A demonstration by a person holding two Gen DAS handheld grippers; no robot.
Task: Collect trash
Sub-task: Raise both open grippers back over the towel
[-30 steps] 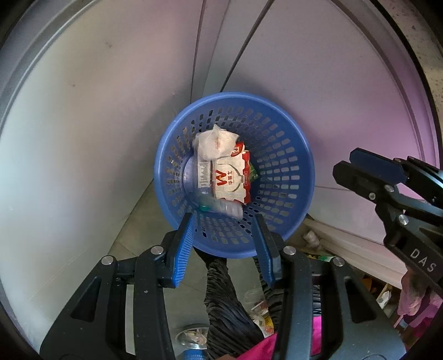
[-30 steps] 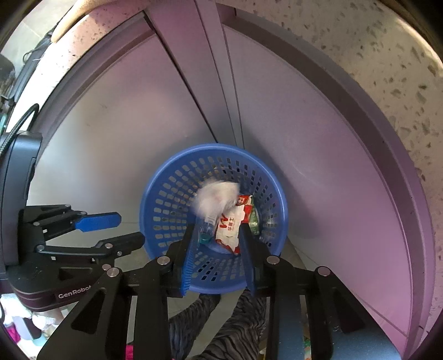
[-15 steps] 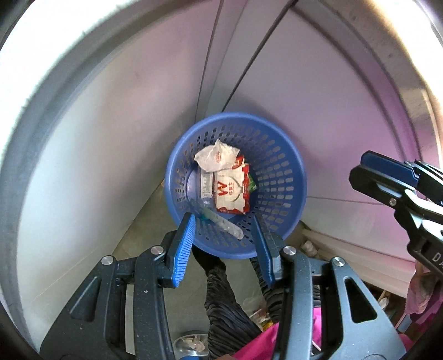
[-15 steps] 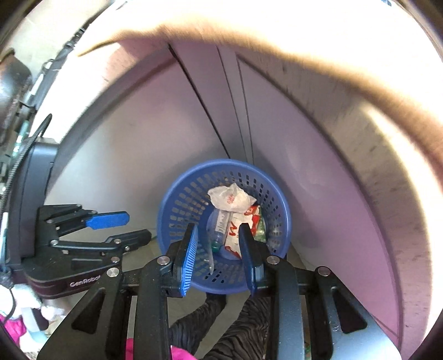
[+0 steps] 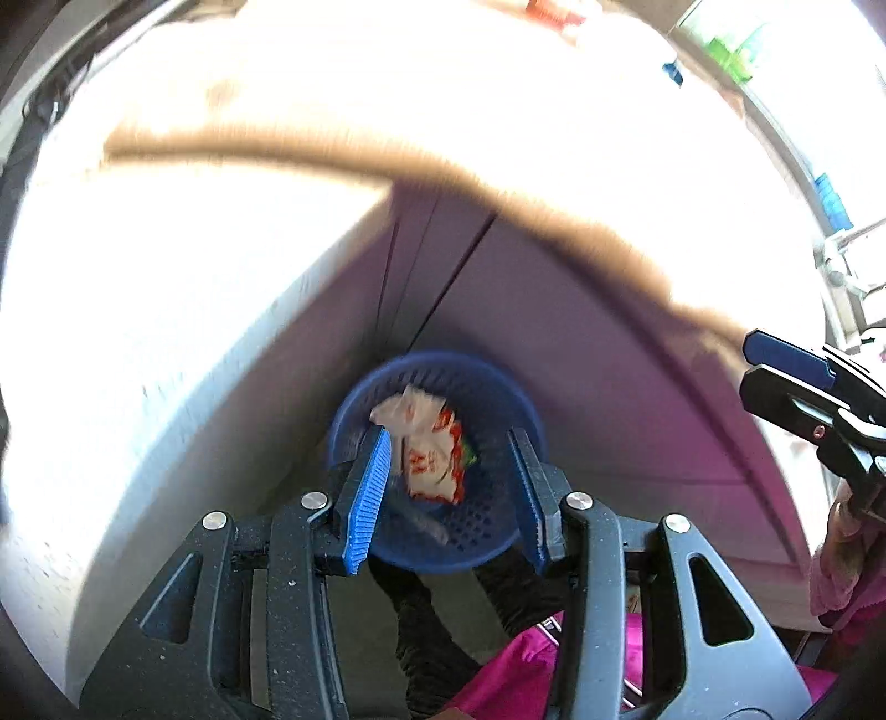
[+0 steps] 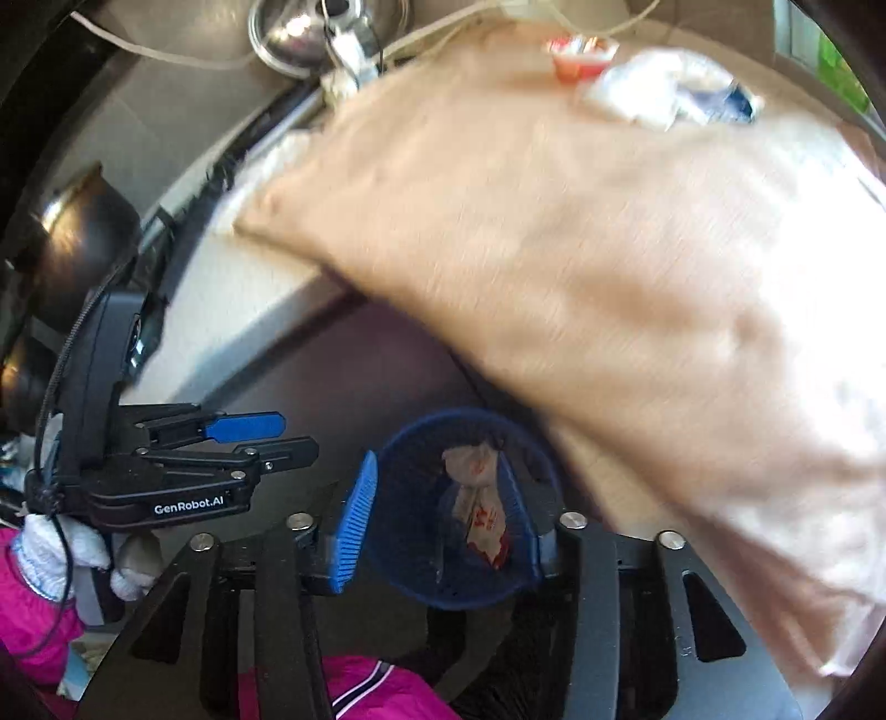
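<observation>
A blue perforated basket (image 5: 487,387) stands on the floor by the cabinet corner, far below both grippers; it also shows in the right wrist view (image 6: 410,459). Inside lie a crumpled white wrapper (image 5: 407,412), a red-and-white snack packet (image 5: 434,471) and a clear plastic bottle (image 5: 426,523). My left gripper (image 5: 448,498) is open and empty above the basket. My right gripper (image 6: 437,518) is open and empty too. On the beige countertop (image 6: 554,249) lie a crumpled white wrapper (image 6: 659,86) and a small red-and-white cup (image 6: 581,55).
Purple-white cabinet doors (image 5: 581,354) stand behind the basket. A steel bowl (image 6: 326,27) and a dark pot (image 6: 72,232) sit at the counter's far side. The other gripper shows at the right edge of the left wrist view (image 5: 819,399). Pink clothing (image 5: 531,681) is below.
Both grippers have risen from just over the basket to countertop height, so the basket looks smaller and the counter has come into view. The trash stays in the basket.
</observation>
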